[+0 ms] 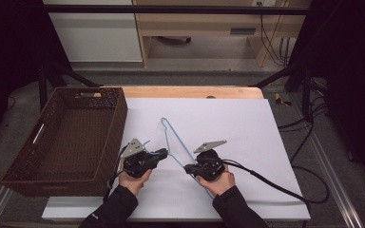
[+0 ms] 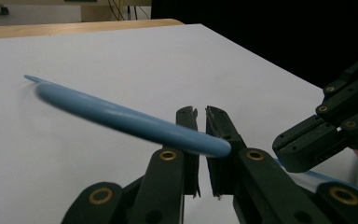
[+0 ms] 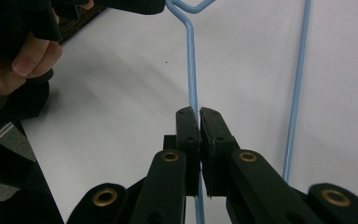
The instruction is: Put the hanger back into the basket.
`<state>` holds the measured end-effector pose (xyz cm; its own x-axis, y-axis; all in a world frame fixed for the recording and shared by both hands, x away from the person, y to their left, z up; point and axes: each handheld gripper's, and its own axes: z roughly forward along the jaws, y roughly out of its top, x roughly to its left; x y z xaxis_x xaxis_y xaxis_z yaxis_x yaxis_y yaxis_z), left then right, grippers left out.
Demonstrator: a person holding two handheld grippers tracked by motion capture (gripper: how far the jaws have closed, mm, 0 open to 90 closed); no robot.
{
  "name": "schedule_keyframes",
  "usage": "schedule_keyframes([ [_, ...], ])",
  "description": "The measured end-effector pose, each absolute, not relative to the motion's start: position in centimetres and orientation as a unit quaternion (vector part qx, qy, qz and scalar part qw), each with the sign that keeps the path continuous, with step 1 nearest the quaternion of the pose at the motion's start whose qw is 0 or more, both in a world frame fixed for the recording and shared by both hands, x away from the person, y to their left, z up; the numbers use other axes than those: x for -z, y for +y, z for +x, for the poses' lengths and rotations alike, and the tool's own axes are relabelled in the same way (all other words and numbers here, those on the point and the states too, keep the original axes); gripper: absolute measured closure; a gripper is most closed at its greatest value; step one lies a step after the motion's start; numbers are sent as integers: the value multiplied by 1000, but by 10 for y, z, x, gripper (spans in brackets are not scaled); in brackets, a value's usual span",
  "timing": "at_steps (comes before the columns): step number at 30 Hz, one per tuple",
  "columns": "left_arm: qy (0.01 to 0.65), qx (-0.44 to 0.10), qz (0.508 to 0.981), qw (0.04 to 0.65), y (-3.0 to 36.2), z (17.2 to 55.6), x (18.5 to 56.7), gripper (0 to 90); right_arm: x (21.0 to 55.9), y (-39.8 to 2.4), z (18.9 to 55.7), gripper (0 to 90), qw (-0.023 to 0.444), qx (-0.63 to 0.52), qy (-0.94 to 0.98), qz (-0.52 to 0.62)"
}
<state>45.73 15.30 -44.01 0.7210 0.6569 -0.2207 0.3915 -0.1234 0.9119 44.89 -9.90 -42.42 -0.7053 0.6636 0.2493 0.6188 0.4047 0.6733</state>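
While both hands are resting low on the white sheet, each is gripping a pair of black tongs on a thin blue wire hanger. The hanger is lying near the middle of the sheet, its hook toward the far edge and its wires running down between the two hands — well clear of the basket, which is sitting at the left of the table.

The left gripper is pointing right toward the hanger. In the left gripper view its jaws are standing almost together, only a thin slit showing at their tips, and the blue wire is crossing just in front of them; it is blurred there, so whether the pads are really pinching it I cannot tell for sure, though the wire is ending right at the jaws.

The right gripper is pointing left, its tips meeting the lower wire of the hanger. In the right gripper view the jaws are pressing together on one blue wire, which is running straight up from between the pads — a second wire is lying apart to its right on the sheet.

A grey three-cornered plate is riding on top of each gripper, and cables are trailing off the right one across the sheet.
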Motion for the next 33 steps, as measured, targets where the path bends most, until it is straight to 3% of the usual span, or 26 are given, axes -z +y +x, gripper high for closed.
schedule_keyframes([
  [9,348,-127,750,548,148,456,438,847,427,-98,448,866,33,-378,843,382],
  [13,347,-132,753,544,145,454,437,848,425,-99,446,759,40,-382,842,379],
  [16,346,-135,756,539,142,453,436,848,418,-100,444,577,81,-378,842,375],
  [22,350,-133,759,533,141,453,434,848,422,-91,444,488,112,-356,860,346],
  [27,350,-135,760,531,140,453,433,848,428,-87,445,547,114,-335,868,349],
  [28,349,-134,760,531,140,453,432,848,430,-85,445,610,112,-332,870,346],
  [33,348,-135,761,531,139,453,432,848,431,-84,446,740,111,-331,872,344],
])
